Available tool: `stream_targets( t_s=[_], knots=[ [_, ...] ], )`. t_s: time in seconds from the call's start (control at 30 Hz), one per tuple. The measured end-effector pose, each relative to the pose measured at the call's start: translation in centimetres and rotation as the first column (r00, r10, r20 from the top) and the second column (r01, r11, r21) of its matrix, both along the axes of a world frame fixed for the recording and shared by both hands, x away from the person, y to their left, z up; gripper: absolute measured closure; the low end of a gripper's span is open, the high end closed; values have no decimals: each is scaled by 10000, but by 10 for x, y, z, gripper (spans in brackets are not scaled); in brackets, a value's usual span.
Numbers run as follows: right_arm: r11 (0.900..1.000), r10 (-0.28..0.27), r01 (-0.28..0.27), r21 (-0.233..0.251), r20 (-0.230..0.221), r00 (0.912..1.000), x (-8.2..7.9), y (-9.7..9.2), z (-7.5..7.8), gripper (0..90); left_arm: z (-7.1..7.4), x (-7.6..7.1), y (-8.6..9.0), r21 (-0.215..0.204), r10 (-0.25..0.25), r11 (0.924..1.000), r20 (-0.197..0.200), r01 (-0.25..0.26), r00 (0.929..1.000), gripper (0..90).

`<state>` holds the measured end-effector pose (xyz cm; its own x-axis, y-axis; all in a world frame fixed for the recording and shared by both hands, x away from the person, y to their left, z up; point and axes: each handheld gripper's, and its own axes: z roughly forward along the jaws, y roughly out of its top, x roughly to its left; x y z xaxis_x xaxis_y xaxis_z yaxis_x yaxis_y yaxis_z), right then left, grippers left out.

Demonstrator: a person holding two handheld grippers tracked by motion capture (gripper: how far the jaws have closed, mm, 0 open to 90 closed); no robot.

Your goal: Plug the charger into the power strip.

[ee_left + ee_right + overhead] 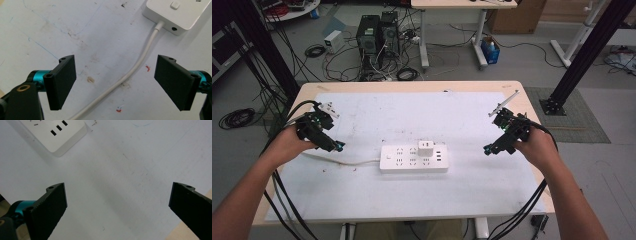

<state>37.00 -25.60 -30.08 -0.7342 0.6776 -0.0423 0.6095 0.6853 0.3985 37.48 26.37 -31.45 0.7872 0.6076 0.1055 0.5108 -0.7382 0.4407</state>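
A white power strip [413, 159] lies in the middle of the white mat, with a small white plug adapter [426, 148] seated in its top row. Its white cable [343, 162] runs off to the left. My left gripper [337, 146] hovers left of the strip, open, jaws apart over the cable [140, 62] with nothing between the pads; the strip's switch end [175, 13] lies ahead of it. My right gripper [488, 149] hangs to the right of the strip, open and empty, with the strip's corner [60, 135] at the top left of its view.
The white mat [412, 115] covers most of the wooden table [522, 92]. Black cables trail from both grippers off the table's near edge. Computer towers [377, 35] and loose wires sit on the floor beyond the far edge. The mat's right edge [197, 200] lies by the right jaw.
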Motion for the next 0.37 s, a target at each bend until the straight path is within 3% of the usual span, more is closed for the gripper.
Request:
stream_targets(
  t_s=[0.37],
  knots=[
    [9999, -121, 121, -6, 3, 9999, 0, -1, -2, 9, -1, 0, 0, -106, 180, 9998, 59, -179, 9998, 179]
  ],
)
